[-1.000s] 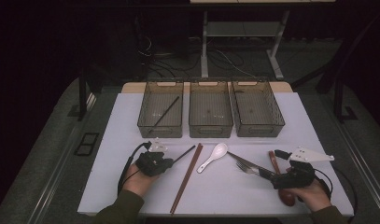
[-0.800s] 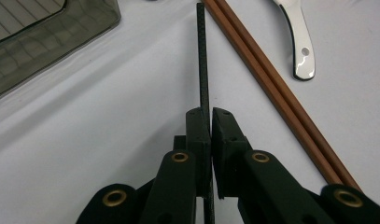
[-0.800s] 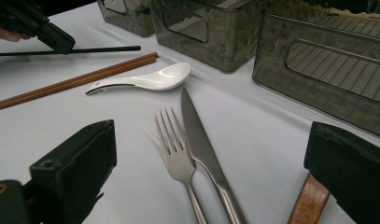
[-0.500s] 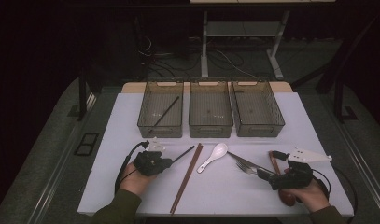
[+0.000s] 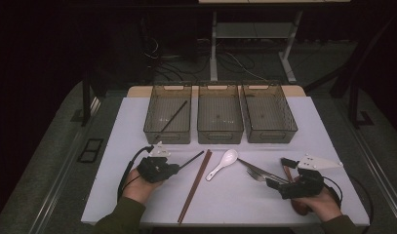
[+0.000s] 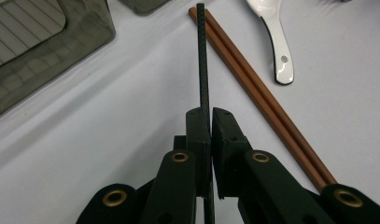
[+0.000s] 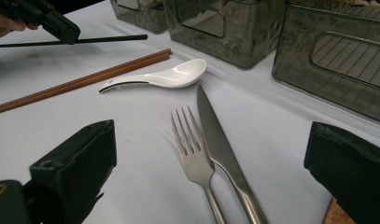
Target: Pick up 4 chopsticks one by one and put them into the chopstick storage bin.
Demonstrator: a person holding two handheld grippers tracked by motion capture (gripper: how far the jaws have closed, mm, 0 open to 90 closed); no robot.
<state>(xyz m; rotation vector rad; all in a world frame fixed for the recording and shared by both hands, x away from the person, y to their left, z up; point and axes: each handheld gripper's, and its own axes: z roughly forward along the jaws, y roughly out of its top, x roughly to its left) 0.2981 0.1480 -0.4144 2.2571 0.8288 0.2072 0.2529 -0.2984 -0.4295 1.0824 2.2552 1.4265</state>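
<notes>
Left gripper view: a single black chopstick (image 6: 202,60) is seen clamped between the closed jaws of the left gripper (image 6: 210,126), the grip falling well back along the stick, so that a long free length projects forward over the white table (image 6: 108,130). The stick lies just beside a pair of brown chopsticks (image 6: 253,88), and a white ceramic spoon (image 6: 274,39) rests beyond them. In the high view the left gripper (image 5: 179,167) is placed at the near left of the table, with the black chopstick (image 5: 192,159) pointing toward the left bin (image 5: 168,137), in which a matching black stick (image 5: 174,118) already lies. The held stick is judged to be light, stiff and slender, with a faintly textured surface; slipping or pivoting within the jaws is to be expected if it is swung. A hold nearer the middle would be judged steadier. The right gripper (image 5: 273,184) is held with its jaws wide apart and empty before a fork (image 7: 190,149) and knife (image 7: 220,144).
</notes>
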